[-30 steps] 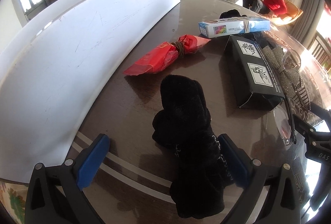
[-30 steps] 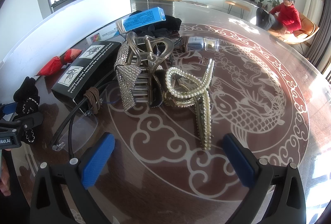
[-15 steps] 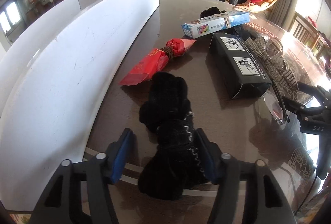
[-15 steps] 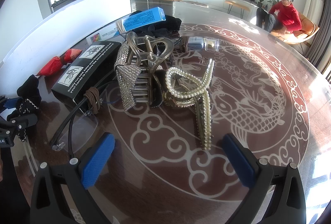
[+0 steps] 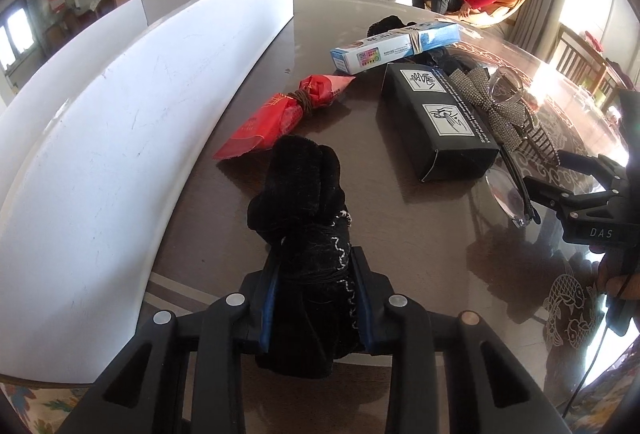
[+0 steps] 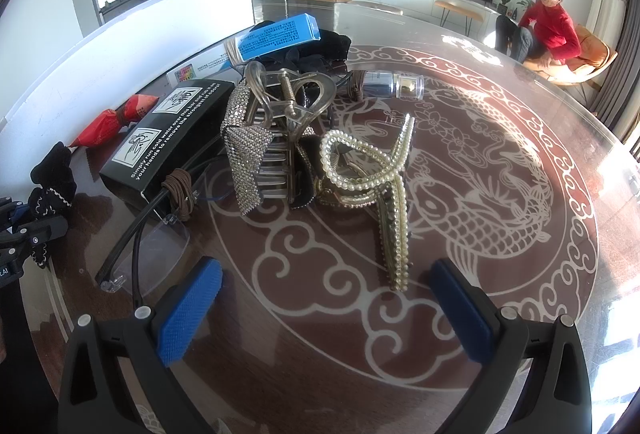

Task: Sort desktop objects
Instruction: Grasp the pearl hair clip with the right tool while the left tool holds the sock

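Now left gripper (image 5: 314, 304) jaws, just closing from wide spread, pinch black fuzzy glove (image 5: 304, 201) lying on table (image 5: 420, 234) beside white board (image 5: 120, 113); first item secured, lift looks next; right gripper (image 6: 324, 310) gapes empty before pearl hair claw (image 6: 380, 185)

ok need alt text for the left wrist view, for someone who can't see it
The left gripper is shut on a black fuzzy glove lying on a dark glossy table. Beyond lie a red packet, a black box and a blue-and-white box.
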A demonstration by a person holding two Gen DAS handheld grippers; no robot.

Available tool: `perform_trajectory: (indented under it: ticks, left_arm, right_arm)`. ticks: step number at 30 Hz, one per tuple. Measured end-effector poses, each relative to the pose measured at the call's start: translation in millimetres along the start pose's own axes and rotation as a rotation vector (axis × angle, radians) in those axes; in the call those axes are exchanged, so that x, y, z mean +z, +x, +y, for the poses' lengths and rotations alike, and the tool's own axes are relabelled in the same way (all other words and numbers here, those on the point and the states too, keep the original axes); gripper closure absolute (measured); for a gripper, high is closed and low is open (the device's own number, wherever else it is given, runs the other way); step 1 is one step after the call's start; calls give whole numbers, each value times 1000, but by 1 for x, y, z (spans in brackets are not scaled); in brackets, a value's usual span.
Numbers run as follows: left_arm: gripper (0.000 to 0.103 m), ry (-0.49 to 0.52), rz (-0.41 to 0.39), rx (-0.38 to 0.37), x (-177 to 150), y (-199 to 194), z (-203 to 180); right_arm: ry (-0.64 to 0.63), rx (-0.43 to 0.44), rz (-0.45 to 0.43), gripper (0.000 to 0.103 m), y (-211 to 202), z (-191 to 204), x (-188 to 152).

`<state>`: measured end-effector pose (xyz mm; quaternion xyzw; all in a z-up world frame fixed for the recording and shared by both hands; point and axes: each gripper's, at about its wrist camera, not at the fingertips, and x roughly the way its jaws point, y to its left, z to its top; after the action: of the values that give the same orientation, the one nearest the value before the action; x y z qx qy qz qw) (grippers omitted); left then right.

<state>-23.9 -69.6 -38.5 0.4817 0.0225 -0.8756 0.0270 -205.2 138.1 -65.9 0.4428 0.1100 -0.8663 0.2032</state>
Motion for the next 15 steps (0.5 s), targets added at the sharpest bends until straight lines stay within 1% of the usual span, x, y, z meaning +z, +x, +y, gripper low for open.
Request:
perform_trajectory:
  ticks: [1,2,3,5,6,8,10,12,15]
  left_arm:
    - [72,-1,-2,-4,0,0,1]
    - [72,-5,-4,-10,-1,-1,2]
    - [72,-10,-6,-17,-1,0,2]
    - [72,-16,-14,-26,-5,-2,3]
    - [72,-16,-19,-27,-5,-1,3]
    - [72,-11,-28,-22,-6,-1,2]
    - [72,-6,-29,-14,-7,-1,1]
    - [72,-9,-24,-17,-6,-1,2]
    - [72,-19,-19,-29,-6,-1,4]
  right_arm:
    - [-24,19,19,0,0,-1,2]
    - [-60,49,53,0,1,-2,5]
    - [-74,85,66,0,0,-6,6]
    - [-51,148,97,0,-4,-21,7]
    - [-27,156,115,0,-4,-29,9]
    - [-4,128,122,0,-9,-45,15]
    - [1,143,136,0,-8,-54,24]
    - [-5,153,169,1,1,-55,33]
    - [-42,131,205,9,20,-46,45]
